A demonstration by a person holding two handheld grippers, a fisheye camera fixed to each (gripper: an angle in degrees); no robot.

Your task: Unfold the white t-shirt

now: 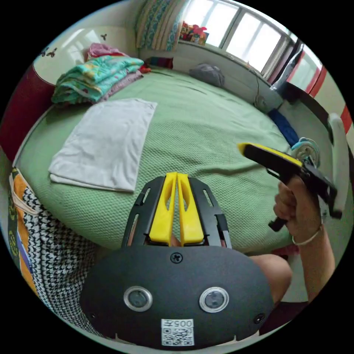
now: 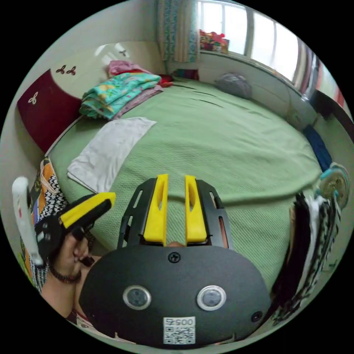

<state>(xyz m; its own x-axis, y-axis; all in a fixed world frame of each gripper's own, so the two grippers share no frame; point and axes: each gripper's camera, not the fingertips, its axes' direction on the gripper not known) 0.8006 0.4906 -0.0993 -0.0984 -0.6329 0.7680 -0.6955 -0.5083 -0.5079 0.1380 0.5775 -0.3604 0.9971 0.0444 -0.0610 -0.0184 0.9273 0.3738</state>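
Left tongs: yellow jaws pressed together, tips touching, nothing between them; they hover above the green bed, apart from the cloth. Right tongs: jaws parallel with a narrow gap showing bedspread, holding nothing, also clear of the bed surface.

White t-shirt lies folded as a flat rectangle on the bed, toward the headboard side, well apart from both tongs. Just beyond it sits a pile of folded bedding in teal and pink. A grey bundle rests near the window wall. No item lies between the tongs and the shirt.

Left gripper view shows the right tongs from the side, held in a hand. Right gripper view shows the left tongs in the other hand, and dark patterned garments hanging at the bed edge.
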